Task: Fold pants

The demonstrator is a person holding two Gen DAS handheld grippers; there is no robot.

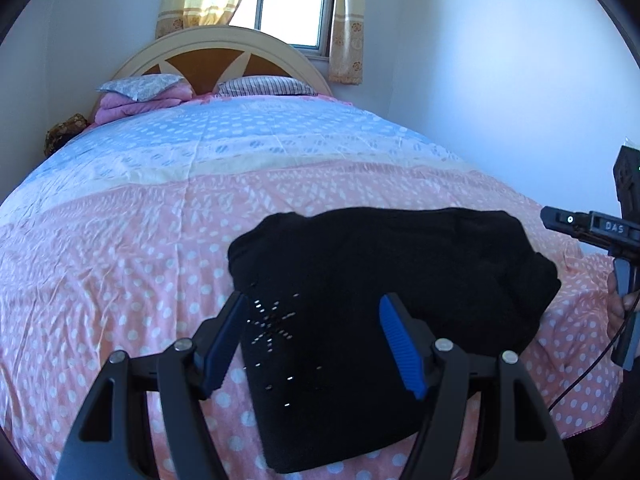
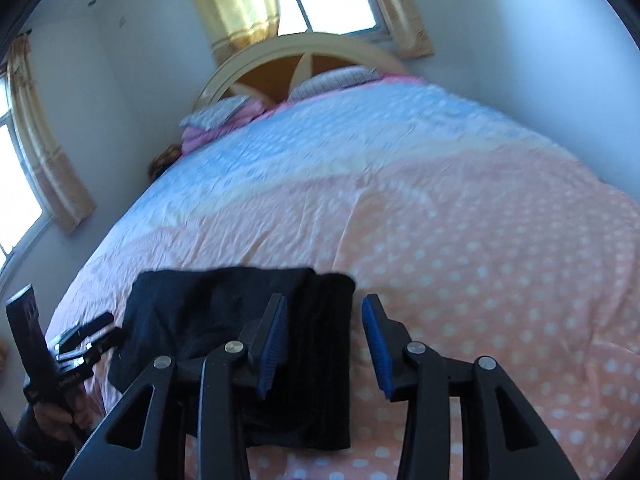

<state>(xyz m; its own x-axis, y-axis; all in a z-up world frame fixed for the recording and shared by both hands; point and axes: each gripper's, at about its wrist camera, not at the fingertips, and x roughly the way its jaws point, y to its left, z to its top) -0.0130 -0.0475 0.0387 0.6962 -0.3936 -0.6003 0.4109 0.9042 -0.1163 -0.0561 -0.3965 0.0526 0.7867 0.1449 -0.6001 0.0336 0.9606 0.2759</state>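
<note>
I see the black pants (image 1: 384, 312) lying folded into a compact bundle on the pink, white-dotted end of the bedspread (image 1: 120, 264), close to the near edge of the bed. From my left wrist camera the bundle looks wider than deep, its long axis running left to right across the bed, with a narrower flap reaching toward me that carries a small star of shiny studs (image 1: 272, 328). My left gripper (image 1: 314, 340) hangs just above that flap, its blue-padded fingers (image 1: 400, 344) spread wide and holding nothing. From the right wrist camera, which is somewhat blurred, the pants (image 2: 240, 320) sit to the left, their ribbed right edge running away from me toward the headboard (image 2: 296, 64). My right gripper (image 2: 324, 344) is also spread apart and empty, one finger over the pants' right edge, the other over bare bedspread (image 2: 480, 260). Each gripper shows at the margin of the other's view, held in a hand. Pillows (image 1: 264, 86) and a pink folded blanket (image 1: 136, 106) lie at the headboard, under a curtained window (image 1: 296, 0).
</note>
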